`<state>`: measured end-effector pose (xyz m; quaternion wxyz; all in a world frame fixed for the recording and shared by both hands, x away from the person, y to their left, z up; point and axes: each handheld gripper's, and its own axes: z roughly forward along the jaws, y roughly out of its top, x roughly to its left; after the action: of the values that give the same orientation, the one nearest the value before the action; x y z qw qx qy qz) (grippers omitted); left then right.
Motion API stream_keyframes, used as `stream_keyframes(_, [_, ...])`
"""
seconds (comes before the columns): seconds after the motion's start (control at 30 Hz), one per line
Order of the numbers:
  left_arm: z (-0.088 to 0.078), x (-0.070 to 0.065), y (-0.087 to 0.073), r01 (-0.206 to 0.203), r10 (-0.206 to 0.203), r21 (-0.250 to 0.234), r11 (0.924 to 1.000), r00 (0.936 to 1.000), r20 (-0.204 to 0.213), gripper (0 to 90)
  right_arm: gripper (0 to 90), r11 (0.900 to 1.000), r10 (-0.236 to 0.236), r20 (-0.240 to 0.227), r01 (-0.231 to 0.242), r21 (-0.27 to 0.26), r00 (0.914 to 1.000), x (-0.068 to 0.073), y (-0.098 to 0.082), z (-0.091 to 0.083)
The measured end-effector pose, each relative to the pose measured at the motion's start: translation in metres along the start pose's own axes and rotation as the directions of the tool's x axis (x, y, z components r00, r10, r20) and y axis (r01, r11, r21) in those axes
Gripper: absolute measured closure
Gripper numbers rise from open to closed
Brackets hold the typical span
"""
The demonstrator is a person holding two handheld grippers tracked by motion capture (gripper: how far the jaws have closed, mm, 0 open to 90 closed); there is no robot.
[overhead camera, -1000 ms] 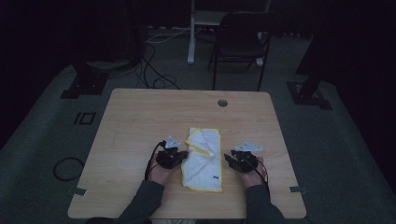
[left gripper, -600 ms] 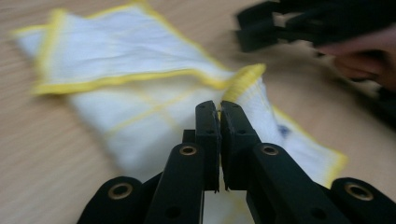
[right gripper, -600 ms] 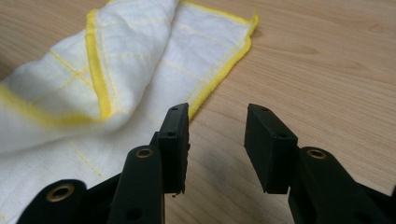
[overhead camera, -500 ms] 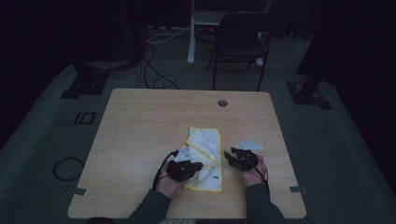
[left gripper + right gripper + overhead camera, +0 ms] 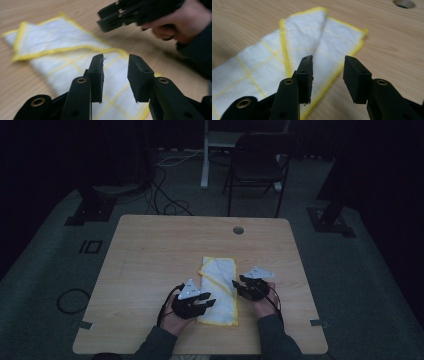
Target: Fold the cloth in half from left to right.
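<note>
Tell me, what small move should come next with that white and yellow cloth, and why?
Probably bring the left gripper down onto the near yellow edge of the folded cloth and close on it for another fold. Its jaws have just been opening, with nothing between them, over the cloth's near end. The right gripper stands open too, at the cloth's right edge. The cloth lies loose on the table.

From the high view we look forward and down on the wooden table (image 5: 150, 245) from well above its near edge, far enough to take in the floor and a folding chair (image 5: 257, 165) beyond. Our two gripper views ride low and close over the tabletop (each looking along its own jaws). All three share the white cloth with yellow edging (image 5: 218, 287) (image 5: 62, 40) (image 5: 307, 32); the left gripper view also faces the right gripper (image 5: 110, 18).
</note>
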<state>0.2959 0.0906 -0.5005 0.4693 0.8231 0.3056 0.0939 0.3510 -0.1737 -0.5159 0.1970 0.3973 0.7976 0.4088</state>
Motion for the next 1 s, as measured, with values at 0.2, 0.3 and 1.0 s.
stream_keyframes(0.2, [0.000,0.015,-0.015,0.026,-0.025,0.030,0.9992,0.9980,-0.057,68.1,58.6,0.997,-0.072,-0.044,0.073,0.005,0.9964,0.018,0.017,0.018])
stream_keyframes(0.3, [0.002,0.021,-0.022,0.033,-0.030,0.041,0.9986,0.9968,-0.074,68.1,58.9,0.995,-0.096,-0.062,0.097,0.007,0.9935,0.023,0.025,0.026])
stream_keyframes(1.0, [0.016,0.020,-0.035,-0.011,0.023,0.118,0.9929,0.9951,-0.096,83.9,57.7,0.956,-0.249,-0.056,0.254,0.144,0.9669,0.042,0.042,0.076])
